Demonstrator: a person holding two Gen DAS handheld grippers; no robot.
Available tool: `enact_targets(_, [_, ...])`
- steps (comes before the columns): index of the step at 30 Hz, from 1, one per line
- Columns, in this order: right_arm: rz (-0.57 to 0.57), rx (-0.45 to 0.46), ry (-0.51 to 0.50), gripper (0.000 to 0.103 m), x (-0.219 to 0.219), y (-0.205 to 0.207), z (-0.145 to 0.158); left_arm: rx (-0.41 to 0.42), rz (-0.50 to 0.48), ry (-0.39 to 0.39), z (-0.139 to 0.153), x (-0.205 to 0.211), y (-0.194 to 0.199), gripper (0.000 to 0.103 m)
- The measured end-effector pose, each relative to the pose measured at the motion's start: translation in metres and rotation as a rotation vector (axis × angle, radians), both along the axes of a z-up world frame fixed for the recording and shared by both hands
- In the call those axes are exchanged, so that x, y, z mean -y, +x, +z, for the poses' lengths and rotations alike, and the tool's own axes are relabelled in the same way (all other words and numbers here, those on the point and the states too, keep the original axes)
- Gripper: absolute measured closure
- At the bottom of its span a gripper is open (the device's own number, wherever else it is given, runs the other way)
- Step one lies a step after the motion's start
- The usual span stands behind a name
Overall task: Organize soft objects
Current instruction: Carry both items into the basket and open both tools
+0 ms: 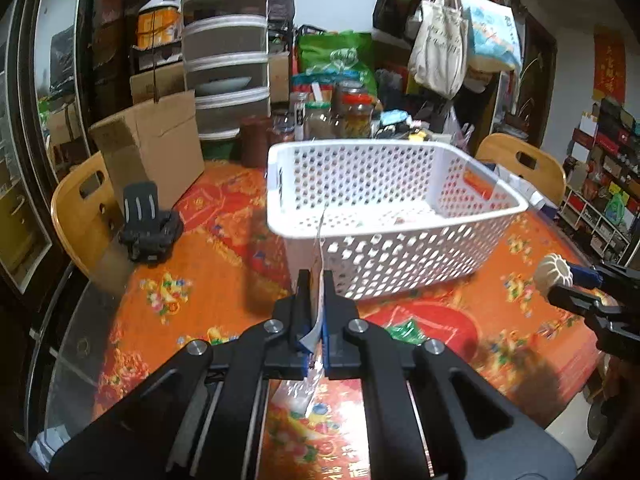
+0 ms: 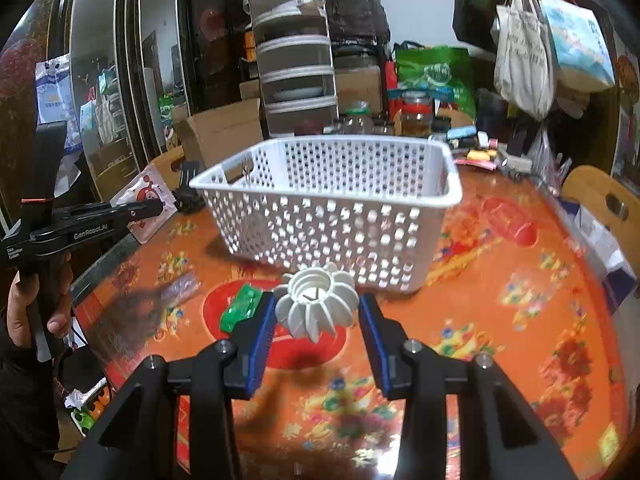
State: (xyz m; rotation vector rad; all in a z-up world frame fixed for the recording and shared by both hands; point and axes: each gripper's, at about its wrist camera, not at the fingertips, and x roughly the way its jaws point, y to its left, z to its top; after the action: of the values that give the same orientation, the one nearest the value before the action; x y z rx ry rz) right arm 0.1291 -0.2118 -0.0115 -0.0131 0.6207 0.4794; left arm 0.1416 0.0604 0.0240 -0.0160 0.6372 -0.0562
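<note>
The left gripper (image 1: 316, 280) has its jaws pressed together on a thin, flat plastic packet (image 2: 146, 202), held edge-on so that its long side runs forward along the fingers, toward the white perforated basket (image 1: 400, 256). From the right wrist view this packet is pale pink and white with a red cartoon print on its face. The right gripper (image 2: 316, 312) holds a white ribbed, flower-shaped soft object (image 2: 316, 300) between its blue pads (image 2: 262, 332); the round opening of this object points up and forward to the basket, and the ribs fan out around it. Both things hang above the orange flowered tablecloth (image 2: 500, 320), just in front of the basket. On the cloth, below the right gripper, lies a small green wrapper (image 2: 240, 308). Behind the basket stand glass jars (image 1: 354, 114), a cardboard box (image 1: 152, 148) and a stack of food covers (image 1: 226, 48). A black phone stand (image 1: 146, 224) stands left of the basket, and wooden chairs (image 1: 524, 164) are at the table edge.
</note>
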Motion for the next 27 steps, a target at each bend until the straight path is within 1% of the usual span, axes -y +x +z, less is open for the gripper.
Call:
enact_targets(5, [-0.006, 0.063, -0.017, 0.062, 0.005, 0.008, 0.039, 0.032, -0.015, -0.025, 0.031, 0.004, 0.005, 0.1])
enact_targets(8, [-0.003, 0.084, -0.029, 0.062, 0.004, 0.022, 0.062, 0.04, -0.03, -0.055, 0.052, 0.007, 0.016, 0.1])
enact_targets(11, [-0.007, 0.093, -0.039, 0.062, 0.003, 0.04, 0.081, 0.051, -0.047, -0.064, 0.07, 0.012, 0.028, 0.1])
enact_targets(15, [-0.012, 0.081, -0.047, 0.062, 0.0, 0.072, 0.098, 0.052, -0.073, -0.066, 0.093, 0.026, 0.052, 0.1])
enact_targets(18, [-0.029, 0.06, -0.07, 0.062, -0.006, 0.098, 0.101, 0.032, -0.087, -0.08, 0.103, 0.036, 0.079, 0.1])
enact_targets(20, [-0.028, 0.026, -0.076, 0.062, -0.011, 0.118, 0.096, -0.005, -0.091, -0.083, 0.102, 0.043, 0.102, 0.1])
enact_targets(23, [-0.05, -0.012, -0.12, 0.062, -0.02, 0.145, 0.082, -0.064, -0.084, -0.079, 0.092, 0.05, 0.137, 0.1])
enact_targets(24, [-0.052, -0.029, -0.124, 0.062, -0.021, 0.151, 0.076, -0.093, -0.079, -0.086, 0.086, 0.051, 0.149, 0.1])
enact_targets(27, [-0.071, -0.085, -0.156, 0.062, -0.028, 0.175, 0.055, -0.156, -0.055, -0.073, 0.063, 0.052, 0.178, 0.1])
